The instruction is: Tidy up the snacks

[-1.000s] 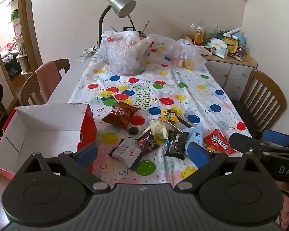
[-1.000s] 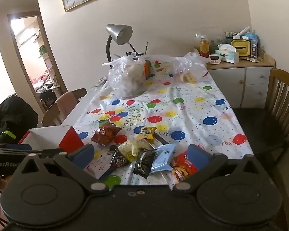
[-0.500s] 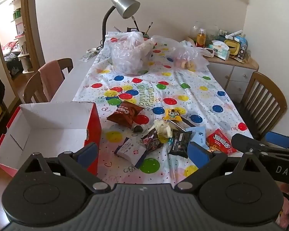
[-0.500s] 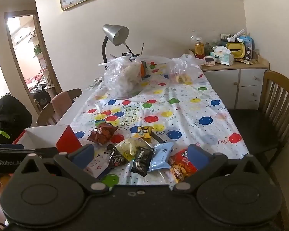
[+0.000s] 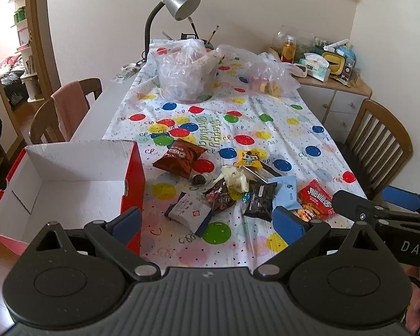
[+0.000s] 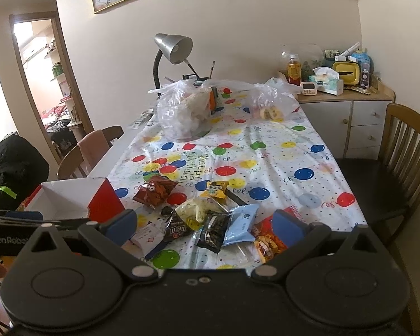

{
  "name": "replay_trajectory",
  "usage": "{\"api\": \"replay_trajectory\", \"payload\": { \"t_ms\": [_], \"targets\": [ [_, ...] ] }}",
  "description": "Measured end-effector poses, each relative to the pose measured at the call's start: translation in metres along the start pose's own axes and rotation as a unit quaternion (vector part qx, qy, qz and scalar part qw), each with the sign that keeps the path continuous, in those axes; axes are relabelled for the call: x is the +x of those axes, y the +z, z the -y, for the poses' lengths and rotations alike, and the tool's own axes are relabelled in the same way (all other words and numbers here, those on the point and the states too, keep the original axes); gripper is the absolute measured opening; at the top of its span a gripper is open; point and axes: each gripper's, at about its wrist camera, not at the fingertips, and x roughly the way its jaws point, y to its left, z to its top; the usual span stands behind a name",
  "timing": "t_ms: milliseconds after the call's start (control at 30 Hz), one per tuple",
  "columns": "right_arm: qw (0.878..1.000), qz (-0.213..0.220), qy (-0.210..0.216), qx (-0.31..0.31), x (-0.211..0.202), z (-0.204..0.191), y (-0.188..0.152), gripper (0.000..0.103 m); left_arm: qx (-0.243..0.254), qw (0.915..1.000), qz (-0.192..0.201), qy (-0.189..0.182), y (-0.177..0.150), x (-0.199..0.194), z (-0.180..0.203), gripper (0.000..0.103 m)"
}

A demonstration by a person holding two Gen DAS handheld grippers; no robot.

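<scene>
Table (image 5: 103,103) under balloon-print cloth (image 5: 268,117) reading "Happy Birthday". Snack pile near cloth's near edge: brown OREO bag (image 5: 179,158) toward box, M&M's pack (image 6: 179,228) mid-pile, white sachet (image 5: 188,212) at near-left, black packet (image 5: 260,200), pale blue packet (image 5: 287,191), red pouch (image 5: 317,200) with Korean lettering near right edge. Red box (image 5: 69,184), white inside, open-topped, at near-left corner. Left tongs (image 5: 207,219) spread wide, empty. Right tongs (image 6: 205,221) likewise agape, empty; "DAS" on side.
</scene>
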Motion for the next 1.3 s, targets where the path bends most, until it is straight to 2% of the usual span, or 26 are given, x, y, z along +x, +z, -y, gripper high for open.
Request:
{"api": "replay_trajectory", "payload": {
  "t_ms": [1300],
  "targets": [
    [1.0, -0.009, 0.003, -0.002, 0.0079, -0.0058, 0.0007, 0.103, 0.0, 1.0, -0.005, -0.002, 0.0026, 0.0022, -0.0047, 0.1]
  ]
}}
